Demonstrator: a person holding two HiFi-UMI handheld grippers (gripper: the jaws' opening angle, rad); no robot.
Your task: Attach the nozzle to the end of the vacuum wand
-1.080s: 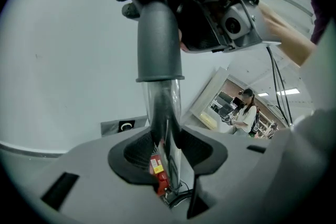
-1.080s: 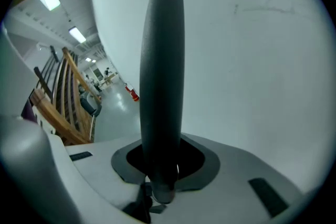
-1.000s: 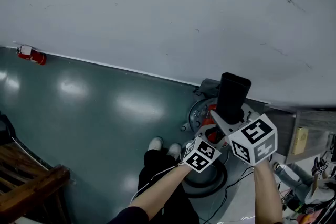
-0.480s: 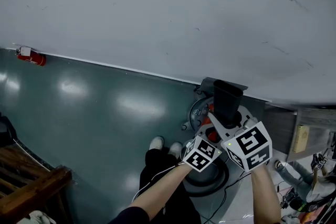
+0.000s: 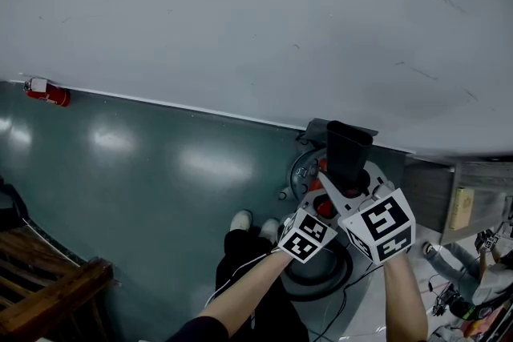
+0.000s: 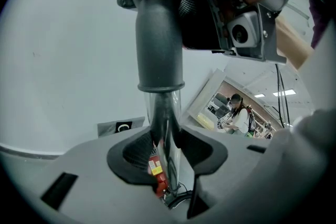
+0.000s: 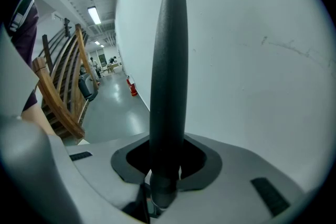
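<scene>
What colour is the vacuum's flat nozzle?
Black flat plastic nozzle; right gripper view shows it best.

Items in view, counted.
Grippers, two: left gripper, and right gripper, its jaws opening with the nozzle between them. Nozzle, one; vacuum wand, one; vacuum canister, one; red fire extinguisher, one; white shoes, two; wooden frame, one.

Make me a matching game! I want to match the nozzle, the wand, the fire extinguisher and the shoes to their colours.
Things:
1. nozzle
2. wand
3. fire extinguisher
4. shoes

Colours:
A. red
B. white
C. black
D. shiny silver

Pairs: 1-C, 2-D, 3-A, 4-B
</scene>
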